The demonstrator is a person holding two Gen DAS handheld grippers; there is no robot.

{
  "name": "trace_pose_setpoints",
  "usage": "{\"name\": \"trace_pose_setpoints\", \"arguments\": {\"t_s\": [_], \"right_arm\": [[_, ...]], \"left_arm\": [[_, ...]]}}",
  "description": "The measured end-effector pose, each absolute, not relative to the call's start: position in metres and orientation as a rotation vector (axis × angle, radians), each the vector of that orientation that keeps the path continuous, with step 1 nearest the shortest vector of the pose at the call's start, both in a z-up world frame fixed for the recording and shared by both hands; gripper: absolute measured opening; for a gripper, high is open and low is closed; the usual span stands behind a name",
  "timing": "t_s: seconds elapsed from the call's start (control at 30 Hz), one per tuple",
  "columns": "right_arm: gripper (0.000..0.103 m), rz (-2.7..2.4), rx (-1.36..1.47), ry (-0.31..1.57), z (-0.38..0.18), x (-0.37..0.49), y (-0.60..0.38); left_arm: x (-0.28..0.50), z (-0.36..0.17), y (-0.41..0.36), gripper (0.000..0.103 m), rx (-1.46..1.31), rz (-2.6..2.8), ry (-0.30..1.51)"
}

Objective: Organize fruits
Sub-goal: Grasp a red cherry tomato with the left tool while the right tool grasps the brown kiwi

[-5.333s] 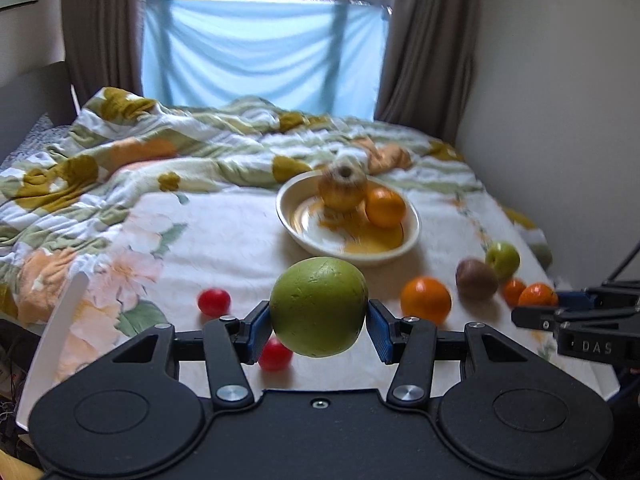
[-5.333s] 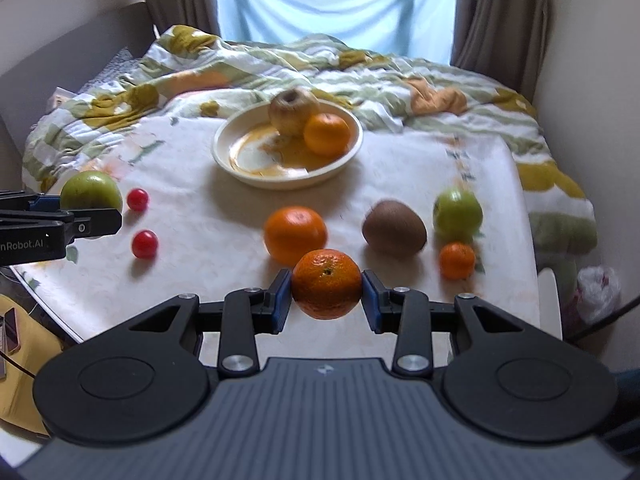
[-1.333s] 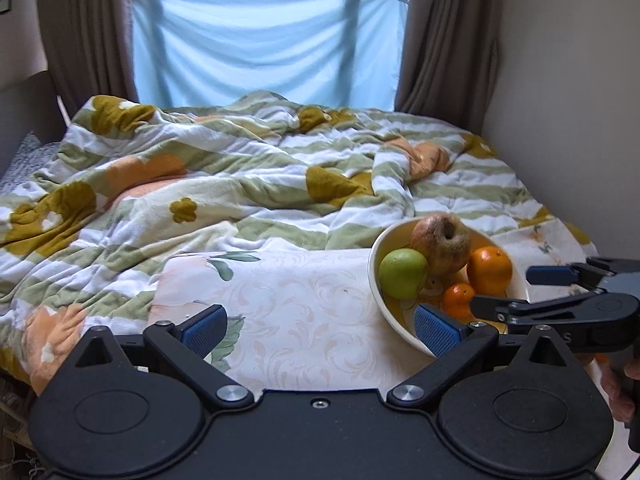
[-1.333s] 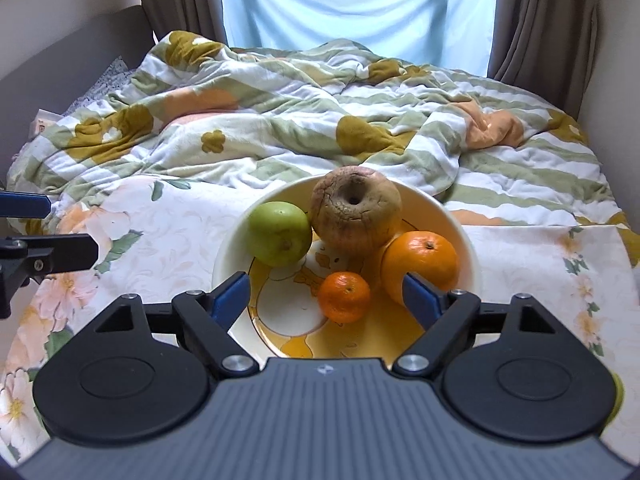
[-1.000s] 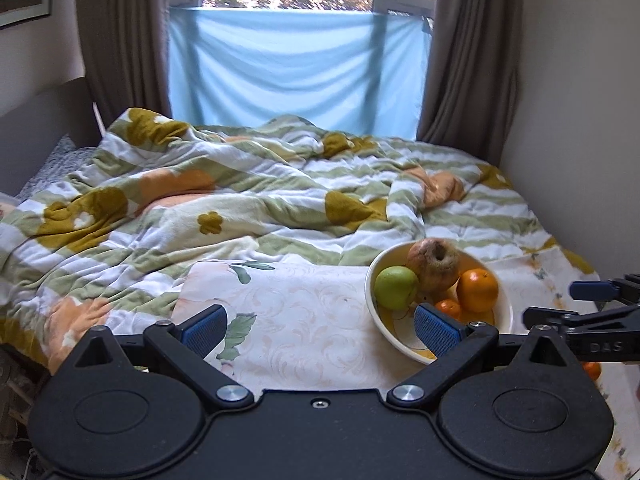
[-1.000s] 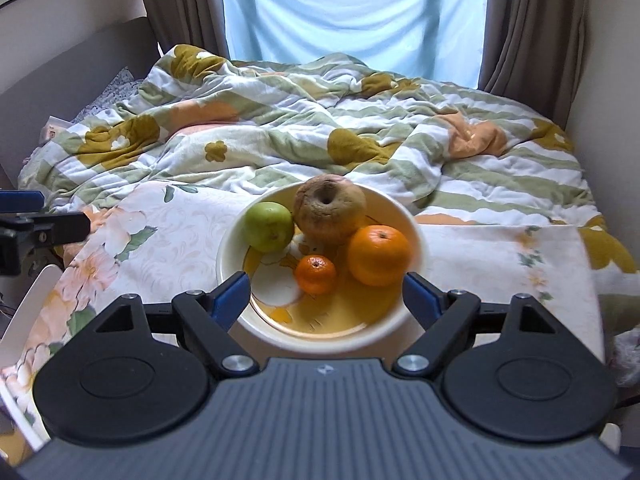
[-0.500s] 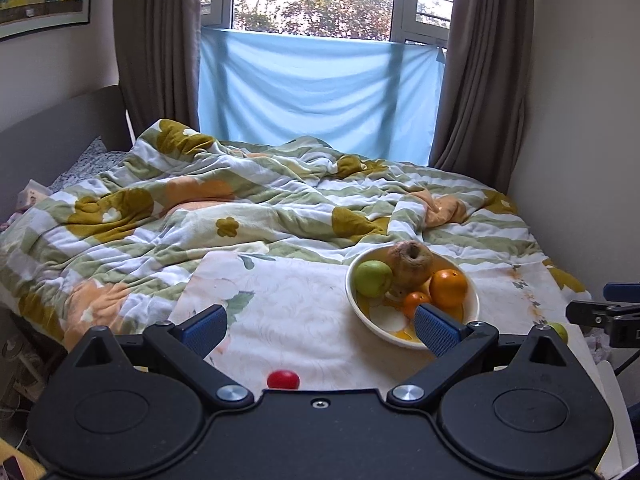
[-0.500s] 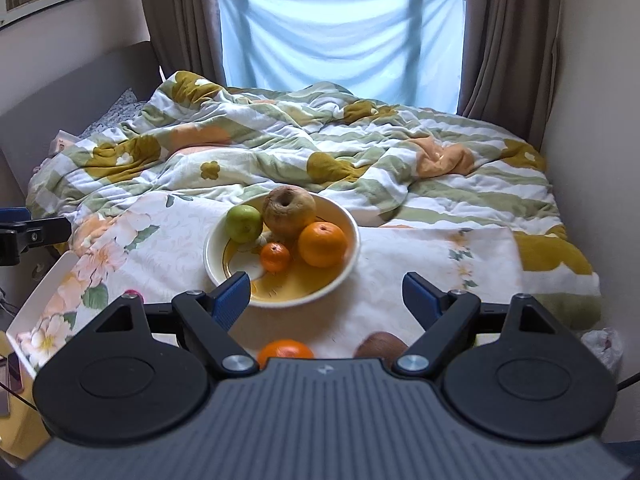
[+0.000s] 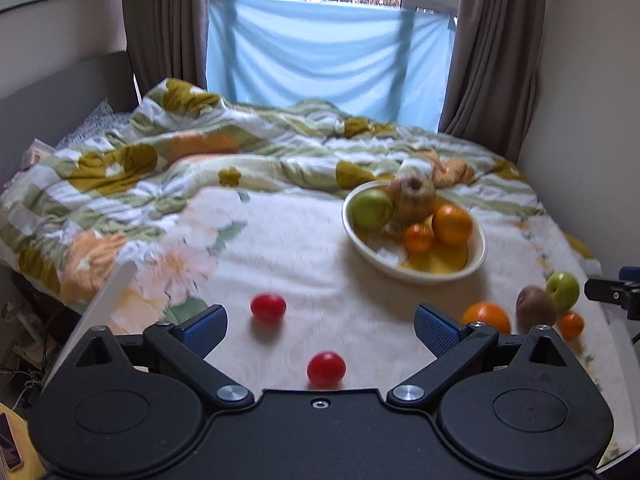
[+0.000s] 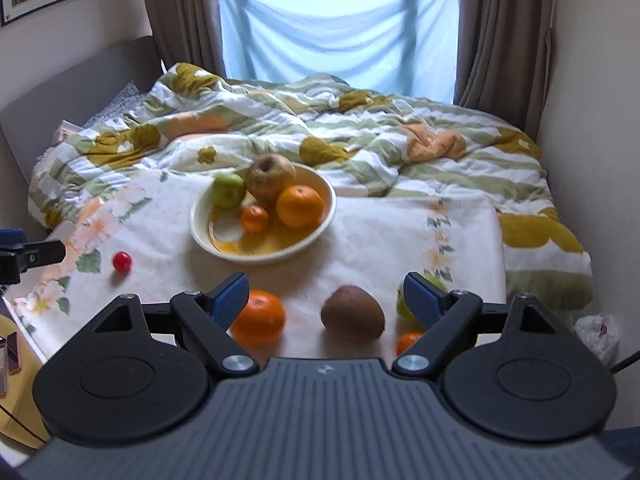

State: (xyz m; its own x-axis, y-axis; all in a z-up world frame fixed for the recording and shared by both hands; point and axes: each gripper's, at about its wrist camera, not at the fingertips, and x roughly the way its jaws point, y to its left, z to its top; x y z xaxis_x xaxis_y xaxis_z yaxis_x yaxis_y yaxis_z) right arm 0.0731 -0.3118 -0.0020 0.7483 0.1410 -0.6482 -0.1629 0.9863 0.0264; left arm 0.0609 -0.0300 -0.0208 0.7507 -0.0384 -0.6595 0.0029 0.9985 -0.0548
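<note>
in the left wrist view only, a second red tomato; both grippers' jaws wide, empty

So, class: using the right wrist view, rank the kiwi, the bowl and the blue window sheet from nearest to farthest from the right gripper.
1. kiwi, just ahead of the right gripper
2. bowl, mid-table, left of centre
3. blue window sheet, far wall

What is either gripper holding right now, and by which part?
Nothing. The left gripper and the right gripper both have their jaws spread wide and empty above the white floral cloth.
</note>
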Motion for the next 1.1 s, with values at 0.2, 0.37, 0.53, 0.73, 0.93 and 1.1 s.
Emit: {"name": "trace_pose_setpoints", "arguments": {"t_s": [0.2, 0.37, 0.53, 0.73, 0.93, 1.1], "right_arm": [[0.099, 0.145, -0.054, 0.747, -0.043, 0.09, -0.318], [0.097, 0.147, -0.069, 0.778, -0.073, 0.104, -0.321], [0.096, 0.153, -0.089, 0.792, -0.091, 0.113, -0.318], [0.089, 0.161, -0.092, 0.806, -0.1, 0.125, -0.32], [0.084, 0.166, -0.083, 0.822, -0.107, 0.133, -0.321], [0.084, 0.182, -0.088, 0.828, -0.111, 0.138, -0.318]], "left_arm": [[0.074, -0.064, -0.037, 0.094, -0.029, -0.03, 0.78], [0.082, -0.087, -0.041, 0.08, -0.029, -0.033, 0.807], [0.084, -0.1, -0.044, 0.069, -0.009, -0.029, 0.822], [0.088, -0.107, -0.048, 0.04, 0.019, -0.022, 0.837], [0.087, -0.108, -0.052, 0.036, 0.047, -0.015, 0.827], [0.088, -0.107, -0.052, 0.036, 0.039, -0.013, 0.829]]}}
